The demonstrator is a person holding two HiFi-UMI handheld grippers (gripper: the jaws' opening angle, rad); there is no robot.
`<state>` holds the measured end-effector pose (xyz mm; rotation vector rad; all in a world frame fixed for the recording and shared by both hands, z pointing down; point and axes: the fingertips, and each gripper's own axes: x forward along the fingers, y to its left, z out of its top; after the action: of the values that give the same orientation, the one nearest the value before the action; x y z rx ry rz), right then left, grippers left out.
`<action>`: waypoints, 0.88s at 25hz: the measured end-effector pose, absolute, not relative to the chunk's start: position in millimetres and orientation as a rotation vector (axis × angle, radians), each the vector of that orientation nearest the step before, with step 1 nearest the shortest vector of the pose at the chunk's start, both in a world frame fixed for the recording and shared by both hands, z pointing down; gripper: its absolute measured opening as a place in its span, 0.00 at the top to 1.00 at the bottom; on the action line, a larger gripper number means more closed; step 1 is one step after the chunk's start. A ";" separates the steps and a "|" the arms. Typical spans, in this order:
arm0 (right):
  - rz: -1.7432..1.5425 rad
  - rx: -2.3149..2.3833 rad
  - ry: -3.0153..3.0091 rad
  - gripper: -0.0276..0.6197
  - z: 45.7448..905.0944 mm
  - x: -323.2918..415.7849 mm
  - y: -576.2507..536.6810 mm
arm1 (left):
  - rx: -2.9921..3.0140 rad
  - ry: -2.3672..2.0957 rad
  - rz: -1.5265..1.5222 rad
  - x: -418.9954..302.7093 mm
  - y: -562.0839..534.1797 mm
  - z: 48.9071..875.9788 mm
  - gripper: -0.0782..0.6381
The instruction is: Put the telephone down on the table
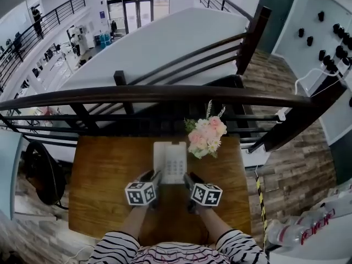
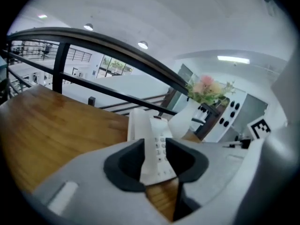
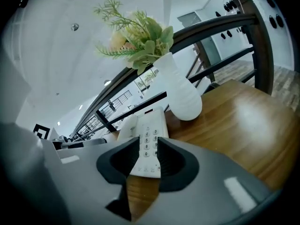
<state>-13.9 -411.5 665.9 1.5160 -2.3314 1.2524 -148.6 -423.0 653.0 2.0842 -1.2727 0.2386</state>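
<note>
On the table [image 1: 104, 169], the telephone [image 1: 170, 161] lies flat

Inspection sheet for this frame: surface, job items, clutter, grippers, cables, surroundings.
Surface: wooden table, bare wood around the items.
Job's things: white telephone lies flat on the table, keypad up, centre, towards the back edge.
Clutter: white vase of pink flowers stands beside the telephone's far right corner.
Grippers: left gripper and right gripper at the telephone's near corners; jaws of both narrowly apart, gripping nothing, the telephone showing beyond the gap.
Cables: white cable off the table, far right; nothing seen on the table.
Surroundings: dark railing directly behind the table, lower floor beyond; plastic bottles lower right.
</note>
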 end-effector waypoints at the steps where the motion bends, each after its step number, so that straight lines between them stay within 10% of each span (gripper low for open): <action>1: 1.251 1.517 -2.336 0.79 662.8 -11.3 -405.1 | 2.088 -1.288 0.232 -147.6 -416.8 648.1 0.71; 7: 1.231 1.489 -2.379 0.94 643.7 -0.9 -365.0 | 2.089 -1.350 0.222 -139.0 -373.2 630.8 0.79; 22: 1.151 1.316 -2.510 0.96 608.7 43.9 -248.2 | 2.087 -1.408 0.185 -76.4 -243.0 606.4 0.89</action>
<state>43.9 -248.2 608.7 1.3158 -2.5103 1.1513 -76.4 -243.0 606.4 2.0869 -1.4079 0.1846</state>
